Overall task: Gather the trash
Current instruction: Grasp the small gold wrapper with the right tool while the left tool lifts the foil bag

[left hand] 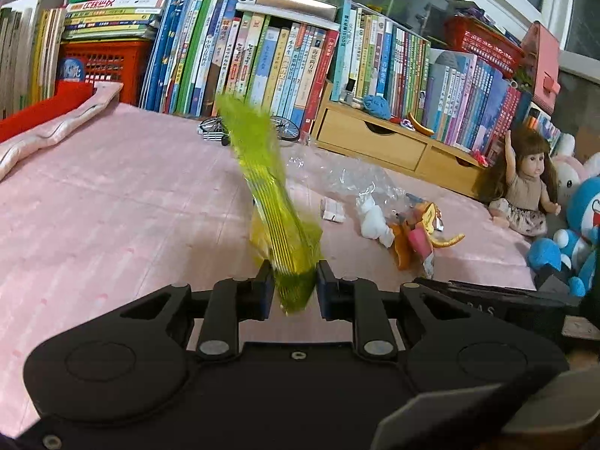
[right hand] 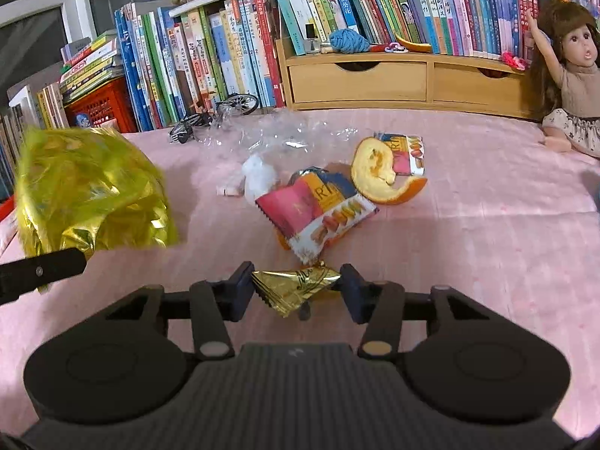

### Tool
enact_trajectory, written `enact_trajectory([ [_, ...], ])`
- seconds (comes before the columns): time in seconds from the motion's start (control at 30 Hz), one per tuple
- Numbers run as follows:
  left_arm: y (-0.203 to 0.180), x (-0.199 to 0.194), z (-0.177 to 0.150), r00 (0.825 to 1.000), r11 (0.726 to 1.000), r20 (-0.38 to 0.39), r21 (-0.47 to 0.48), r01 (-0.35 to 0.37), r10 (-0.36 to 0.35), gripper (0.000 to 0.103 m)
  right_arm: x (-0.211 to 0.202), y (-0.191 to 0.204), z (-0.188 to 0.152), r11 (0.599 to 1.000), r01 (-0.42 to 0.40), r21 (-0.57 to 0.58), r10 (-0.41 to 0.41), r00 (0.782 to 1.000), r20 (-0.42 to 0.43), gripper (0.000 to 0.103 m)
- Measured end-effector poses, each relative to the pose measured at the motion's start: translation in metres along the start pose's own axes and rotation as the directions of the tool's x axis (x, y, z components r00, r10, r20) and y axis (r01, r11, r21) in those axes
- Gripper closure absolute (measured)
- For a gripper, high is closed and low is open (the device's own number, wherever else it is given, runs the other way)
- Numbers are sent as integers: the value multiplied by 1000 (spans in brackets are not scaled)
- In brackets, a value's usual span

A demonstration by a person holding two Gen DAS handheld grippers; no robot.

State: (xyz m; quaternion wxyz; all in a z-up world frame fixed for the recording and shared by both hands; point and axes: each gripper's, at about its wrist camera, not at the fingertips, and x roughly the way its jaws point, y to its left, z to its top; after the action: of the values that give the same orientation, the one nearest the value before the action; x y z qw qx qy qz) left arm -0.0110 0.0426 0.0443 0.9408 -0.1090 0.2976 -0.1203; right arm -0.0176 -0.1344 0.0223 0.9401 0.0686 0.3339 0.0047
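Observation:
My left gripper [left hand: 293, 284] is shut on a yellow-green foil bag [left hand: 268, 195], which stands up, blurred, between its fingers; the same bag [right hand: 90, 191] shows at the left of the right wrist view. My right gripper [right hand: 296, 288] holds a small gold foil wrapper [right hand: 296, 287] between its fingers. Ahead on the pink cloth [right hand: 468, 225] lie a pink and orange snack packet [right hand: 315, 213], an orange peel [right hand: 378, 172], a second packet [right hand: 407, 152], a white crumpled tissue [right hand: 258, 176] and clear plastic film [right hand: 277, 133].
Rows of upright books [right hand: 232, 48] and a wooden drawer shelf [right hand: 375, 78] line the back. A doll [right hand: 573, 86] sits at the right, plush toys [left hand: 577, 232] beside it. A toy bicycle [right hand: 217, 112] lies near the books. A red crate [left hand: 105, 65] stands at the left.

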Motion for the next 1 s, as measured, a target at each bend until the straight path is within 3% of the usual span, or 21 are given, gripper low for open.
enact_trajectory([
  [0.03,-1,1,0,1000,1000,5,3,-1,1,60,-2,1,-2,1000,3,-15,-3,1000,5,53],
  [0.1,-2,4,1,1000,1000,14,-5,-15,15,42,-7,3,-6,999,5,-35,-5,1000,10,55],
  [0.23,8,16,9,1000,993,17,-121,-18,20,23,-15,5,-10,998,0,-66,1,1000,19,55],
  [0.33,26,24,14,1000,957,-9,-289,-8,6,19,-20,5,-11,998,-8,-67,9,1000,26,55],
  [0.43,50,27,9,999,879,-31,-477,8,-26,16,-25,3,-12,998,-12,-58,15,999,37,55],
  [0.53,76,30,-2,999,770,-32,-638,12,-42,15,-28,3,-13,999,-14,-53,17,999,44,54],
  [0.63,96,28,-11,999,681,20,-731,44,-42,14,-30,3,-15,998,-18,-54,20,999,48,54],
  [0.7,103,28,-11,999,648,31,-760,37,-21,13,-31,5,-16,998,-16,-59,19,999,50,54],
  [0.77,107,31,-9,999,628,42,-777,35,-4,18,-32,6,-17,998,-15,-61,18,998,53,54],
  [0.8,108,32,-8,999,625,45,-780,33,3,33,-32,6,-17,998,-15,-60,18,998,54,54],
  [0.83,109,33,-8,999,623,46,-781,33,5,60,-33,7,-17,998,-16,-61,19,998,56,54],
  [0.93,106,36,-8,998,631,53,-774,60,-30,70,-35,9,-19,998,-17,-67,21,998,62,55],
  [1.0,97,29,-4,998,690,64,-722,55,-12,72,-39,10,-20,997,-20,-74,25,997,69,55],
])
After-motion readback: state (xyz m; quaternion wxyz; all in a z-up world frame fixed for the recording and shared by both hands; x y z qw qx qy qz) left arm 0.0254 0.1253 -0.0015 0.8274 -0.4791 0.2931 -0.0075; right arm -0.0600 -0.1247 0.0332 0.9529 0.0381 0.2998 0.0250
